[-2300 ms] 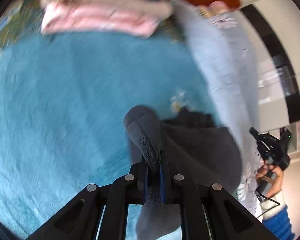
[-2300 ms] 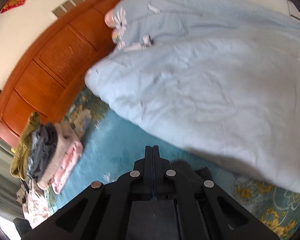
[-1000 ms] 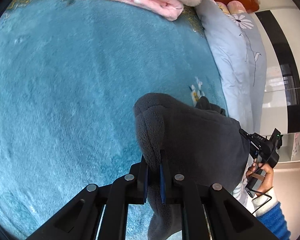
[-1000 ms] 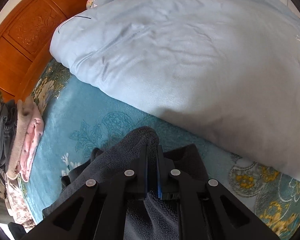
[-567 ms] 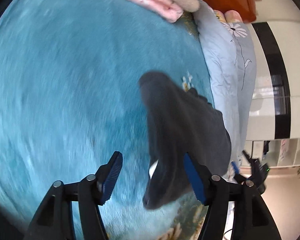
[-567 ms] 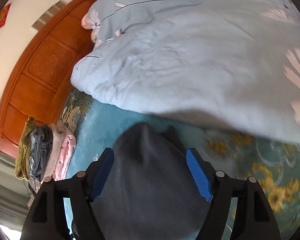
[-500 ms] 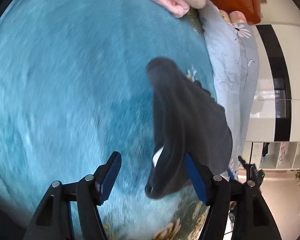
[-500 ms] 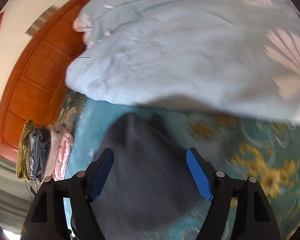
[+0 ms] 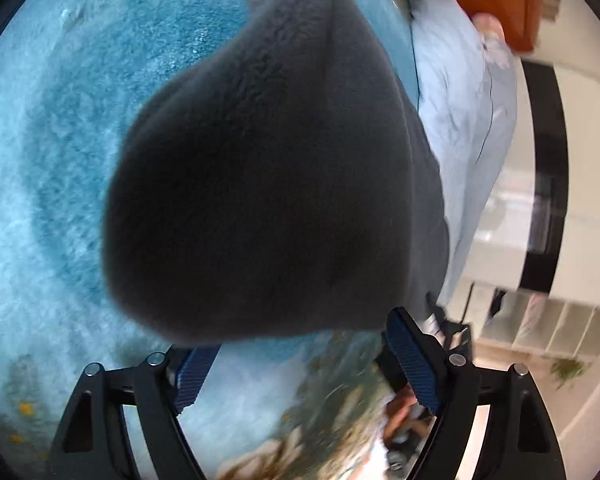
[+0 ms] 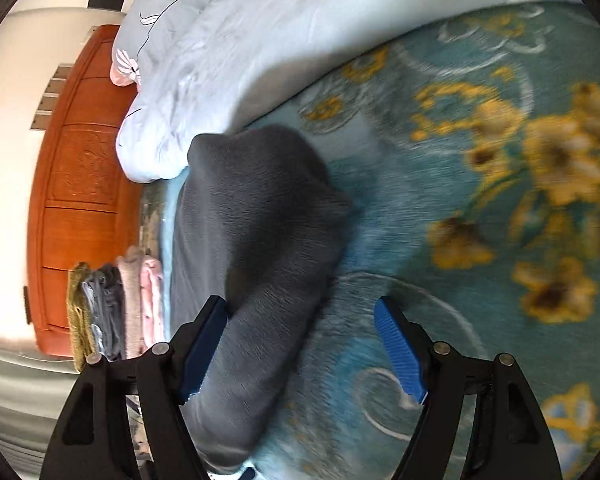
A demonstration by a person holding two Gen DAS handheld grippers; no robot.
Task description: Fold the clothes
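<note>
A dark grey fleece garment (image 9: 268, 184) lies in a heap on the teal bed blanket (image 9: 56, 152) and fills the middle of the left wrist view. My left gripper (image 9: 304, 360) sits at the garment's near edge. Its jaws are opening and the blue pads (image 9: 414, 360) do not press on the cloth. In the right wrist view the same garment (image 10: 252, 220) runs down past the left pad. My right gripper (image 10: 302, 348) stands open, with part of the fleece and bare blanket between its fingers.
A pale blue duvet (image 10: 268, 40) lies bunched along the far side of the garment. A stack of folded clothes (image 10: 116, 304) rests by the orange wooden headboard (image 10: 80, 184). Yellow flowers pattern the blanket (image 10: 520, 168) on the right. Open shelves (image 9: 540, 328) stand beyond the bed.
Both grippers were shut on the grey garment and have opened and let it go. It now rests on the blanket. Both views have rolled and moved in close over the garment.
</note>
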